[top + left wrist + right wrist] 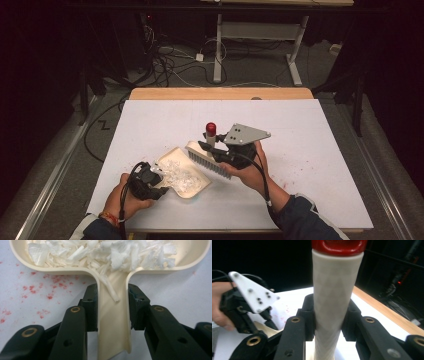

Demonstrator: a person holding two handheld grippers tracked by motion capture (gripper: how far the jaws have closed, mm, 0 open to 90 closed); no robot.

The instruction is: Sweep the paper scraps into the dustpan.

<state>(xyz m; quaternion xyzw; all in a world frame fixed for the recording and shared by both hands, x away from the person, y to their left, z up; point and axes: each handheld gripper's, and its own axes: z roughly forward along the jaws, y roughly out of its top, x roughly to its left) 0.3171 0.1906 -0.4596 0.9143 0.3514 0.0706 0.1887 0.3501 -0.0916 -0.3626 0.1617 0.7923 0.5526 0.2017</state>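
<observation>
Clamping cream dustpan (113, 322) of white shreds (100, 252), left tool (113, 307); right tool (331, 315) gripping brush (209, 161).

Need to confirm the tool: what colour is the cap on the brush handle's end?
Red, atop the cream brush handle; the glossy red cap shows best in the right gripper view.

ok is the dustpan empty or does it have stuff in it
Not empty. The dustpan holds a heap of white shreds across its tray, with one strip trailing down into its handle channel.

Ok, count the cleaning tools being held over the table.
2. A dustpan full of white scraps, gripped at its handle by the left gripper; a brush just right of it, in the right gripper.
</observation>
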